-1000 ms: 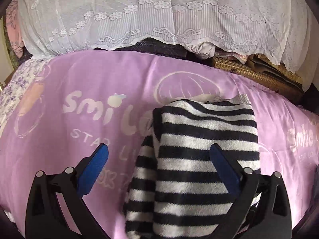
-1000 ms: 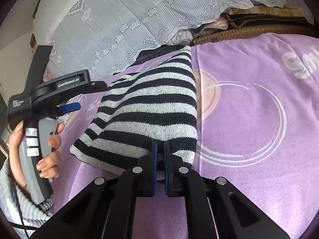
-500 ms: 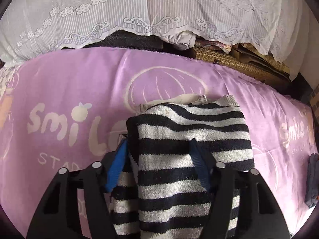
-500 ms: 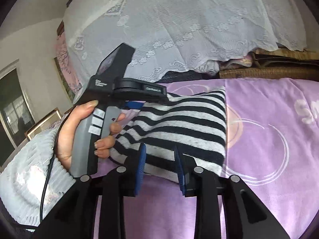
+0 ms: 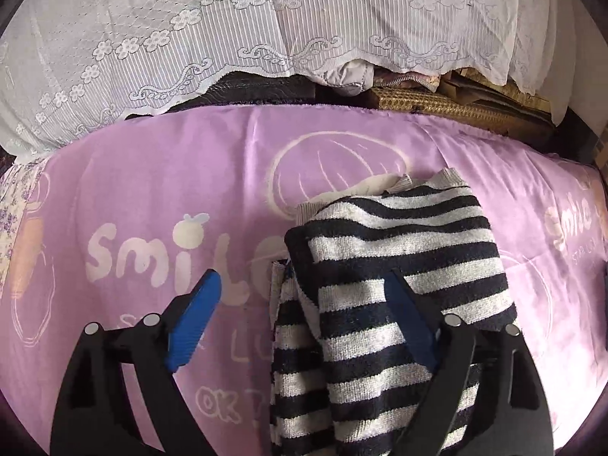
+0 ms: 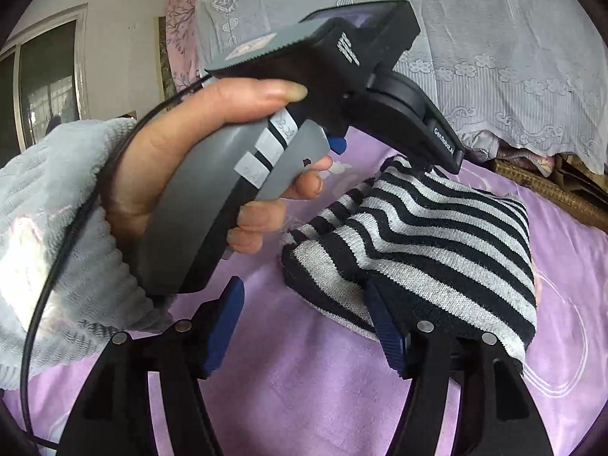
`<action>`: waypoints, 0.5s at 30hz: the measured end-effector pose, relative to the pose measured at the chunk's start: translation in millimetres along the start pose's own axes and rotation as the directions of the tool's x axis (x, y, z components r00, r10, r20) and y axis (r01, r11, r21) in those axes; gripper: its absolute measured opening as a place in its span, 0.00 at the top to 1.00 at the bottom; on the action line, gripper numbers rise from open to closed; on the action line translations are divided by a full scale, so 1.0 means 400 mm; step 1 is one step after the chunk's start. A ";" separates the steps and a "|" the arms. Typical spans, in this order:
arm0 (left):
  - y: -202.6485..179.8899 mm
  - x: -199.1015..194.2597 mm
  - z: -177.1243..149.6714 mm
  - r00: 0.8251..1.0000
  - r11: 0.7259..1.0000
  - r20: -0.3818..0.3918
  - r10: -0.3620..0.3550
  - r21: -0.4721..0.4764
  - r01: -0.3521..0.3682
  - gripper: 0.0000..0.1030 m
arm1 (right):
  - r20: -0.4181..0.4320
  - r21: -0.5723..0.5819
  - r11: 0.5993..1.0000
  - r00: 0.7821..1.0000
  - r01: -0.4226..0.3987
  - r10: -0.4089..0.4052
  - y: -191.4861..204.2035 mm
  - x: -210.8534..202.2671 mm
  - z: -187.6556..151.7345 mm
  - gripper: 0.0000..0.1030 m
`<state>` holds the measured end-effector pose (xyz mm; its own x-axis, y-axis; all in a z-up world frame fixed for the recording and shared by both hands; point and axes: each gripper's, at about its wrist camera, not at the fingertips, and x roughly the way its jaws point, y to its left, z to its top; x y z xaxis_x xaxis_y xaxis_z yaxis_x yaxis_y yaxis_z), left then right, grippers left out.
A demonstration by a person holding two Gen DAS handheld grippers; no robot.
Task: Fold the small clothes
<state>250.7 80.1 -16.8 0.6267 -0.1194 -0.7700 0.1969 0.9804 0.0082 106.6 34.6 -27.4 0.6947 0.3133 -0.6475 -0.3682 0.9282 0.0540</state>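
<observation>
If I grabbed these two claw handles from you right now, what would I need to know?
Left claw: jaws opening, gripping nothing; it hangs over the left edge of the striped sweater, with one pad above the knit.
Right claw: jaws opening, gripping nothing, just off the sweater's near corner.
The person's hand holds the left claw's handle.
The sweater lies folded into a compact bundle on the purple blanket.
Done: this piece looks folded.
Left: perhaps tidy the layer that sticks out on its left side. No other small clothes to fold are clearly in view.
</observation>
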 end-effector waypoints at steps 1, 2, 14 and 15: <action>-0.003 0.007 0.002 1.000 1.000 -0.008 0.000 0.005 0.000 0.18 | -0.002 0.009 1.000 1.000 0.006 -0.006 -0.006 0.007 0.002 0.35; -0.009 0.017 0.004 1.000 1.000 -0.017 -0.001 0.013 0.002 0.18 | -0.005 0.016 1.000 1.000 0.015 -0.015 -0.009 0.016 0.006 0.35; -0.001 -0.010 0.017 0.990 0.990 0.019 -0.138 -0.027 0.139 0.80 | 0.116 0.112 0.994 0.993 0.010 -0.023 -0.046 -0.038 0.010 0.86; 0.000 -0.035 0.023 0.989 0.989 0.037 -0.143 -0.030 0.144 0.80 | 0.139 0.128 0.992 0.990 -0.004 -0.014 -0.054 -0.052 0.012 0.86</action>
<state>248.8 80.5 -0.2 0.6192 -0.2642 -0.7395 0.2622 0.9572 -0.1224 102.9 8.9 -11.3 0.7792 0.3251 -0.5360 -0.2890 0.9450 0.1530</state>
